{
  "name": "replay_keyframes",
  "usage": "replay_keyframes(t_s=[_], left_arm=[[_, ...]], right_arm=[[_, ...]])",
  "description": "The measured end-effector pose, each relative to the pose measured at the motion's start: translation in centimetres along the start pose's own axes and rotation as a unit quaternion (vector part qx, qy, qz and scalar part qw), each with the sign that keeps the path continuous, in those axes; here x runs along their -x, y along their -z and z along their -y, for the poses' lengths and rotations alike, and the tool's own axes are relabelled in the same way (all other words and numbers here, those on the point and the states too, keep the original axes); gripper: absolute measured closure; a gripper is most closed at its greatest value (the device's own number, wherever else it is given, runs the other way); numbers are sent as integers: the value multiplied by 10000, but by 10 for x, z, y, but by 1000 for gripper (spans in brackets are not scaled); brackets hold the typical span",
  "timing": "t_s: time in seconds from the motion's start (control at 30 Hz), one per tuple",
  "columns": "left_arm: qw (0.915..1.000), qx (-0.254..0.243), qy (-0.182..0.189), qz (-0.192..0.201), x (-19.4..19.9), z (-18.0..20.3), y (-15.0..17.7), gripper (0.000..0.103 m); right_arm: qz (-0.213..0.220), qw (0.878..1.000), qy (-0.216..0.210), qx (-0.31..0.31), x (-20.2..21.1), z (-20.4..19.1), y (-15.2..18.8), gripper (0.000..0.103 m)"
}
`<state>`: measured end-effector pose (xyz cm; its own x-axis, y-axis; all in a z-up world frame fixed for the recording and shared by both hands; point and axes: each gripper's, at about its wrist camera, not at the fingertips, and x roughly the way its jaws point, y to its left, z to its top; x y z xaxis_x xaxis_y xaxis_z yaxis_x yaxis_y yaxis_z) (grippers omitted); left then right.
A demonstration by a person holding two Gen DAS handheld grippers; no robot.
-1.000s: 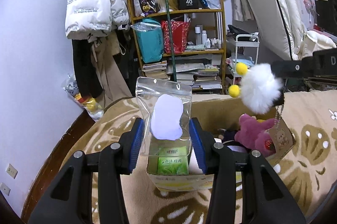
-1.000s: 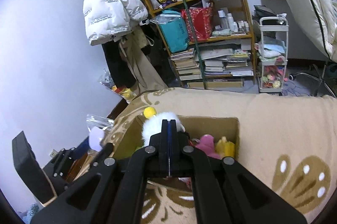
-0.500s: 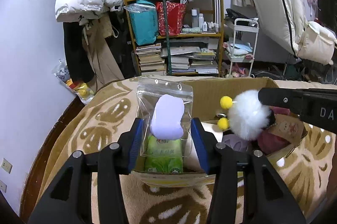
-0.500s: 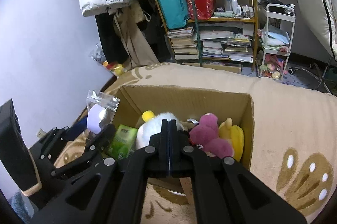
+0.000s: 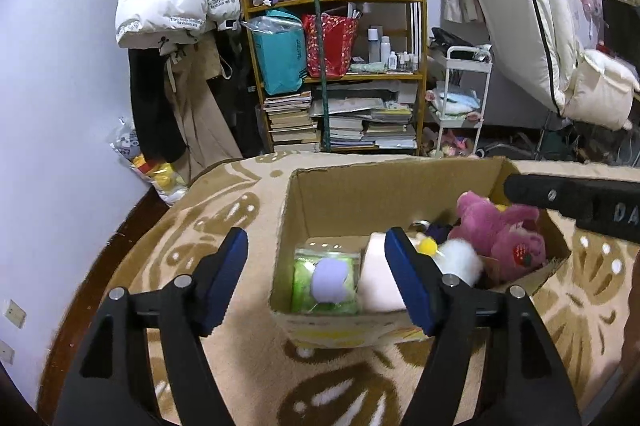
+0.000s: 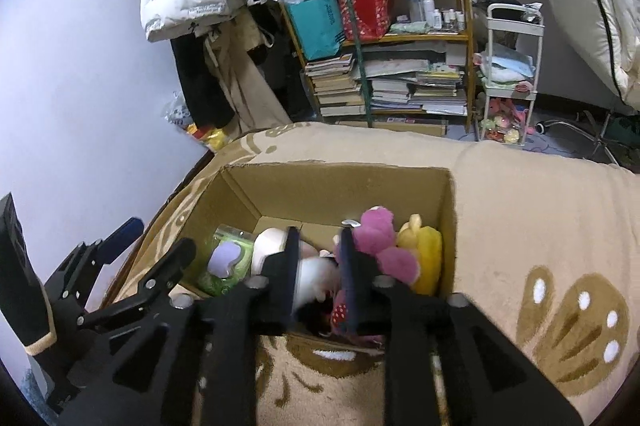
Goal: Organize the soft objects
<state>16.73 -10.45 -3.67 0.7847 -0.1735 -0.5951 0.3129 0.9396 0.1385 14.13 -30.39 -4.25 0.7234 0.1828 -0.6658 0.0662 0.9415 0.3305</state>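
My left gripper (image 5: 316, 282) gapes wide, empty, above the cardboard box's (image 5: 384, 186) near-left corner; the bagged lilac puff (image 5: 330, 280) lies inside, below it. My right gripper (image 6: 320, 276) is parted, with the white pom-pom (image 6: 316, 276) loose between its fingers, beside the pink plush (image 6: 380, 238).

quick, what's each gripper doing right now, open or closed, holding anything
Left gripper: open, holding nothing; it hangs above the brown cardboard box.
Right gripper: open, holding nothing; the white fluffy pompom toy lies below it in the box.
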Motion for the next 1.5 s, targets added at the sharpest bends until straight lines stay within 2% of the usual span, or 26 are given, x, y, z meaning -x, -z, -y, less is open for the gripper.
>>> replay_keyframes(t_s=[0.07,0.13,0.2,0.27,0.47,0.67,0.8,0.97,1.13,1.3,1.5], left_arm=[[10000,11,-6,0,7,-1,2,33],[10000,3,8,-3,15,-2,2,32],[10000,-42,-62,-1,25,-4,2,20],[9998,-18,-151,98,36,-8,1,14],[9995,109,-217,221,71,-20,0,8],[9988,193,-299,338,105,-32,7,6],[9983,132,-378,427,127,-37,14,5],[9976,109,-421,537,150,-41,23,3],[9964,105,-425,732,174,-43,32,3],[9955,85,-426,843,187,-43,43,2],[9954,90,-391,875,182,-42,59,2]], right_arm=[[26,10000,29,-86,4,2,2,56],[24,9999,66,-104,7,4,3,47],[27,9999,106,-102,12,4,5,37],[61,9998,136,-134,18,4,6,26],[275,9989,367,-39,44,0,6,0],[473,9985,273,-41,75,-4,13,0],[624,9973,374,55,98,-10,21,0],[1061,9927,561,138,128,-16,30,0],[1305,9890,627,287,148,-22,39,0],[1422,9864,723,404,160,-26,49,0],[1595,9817,897,518,163,-23,64,0]])
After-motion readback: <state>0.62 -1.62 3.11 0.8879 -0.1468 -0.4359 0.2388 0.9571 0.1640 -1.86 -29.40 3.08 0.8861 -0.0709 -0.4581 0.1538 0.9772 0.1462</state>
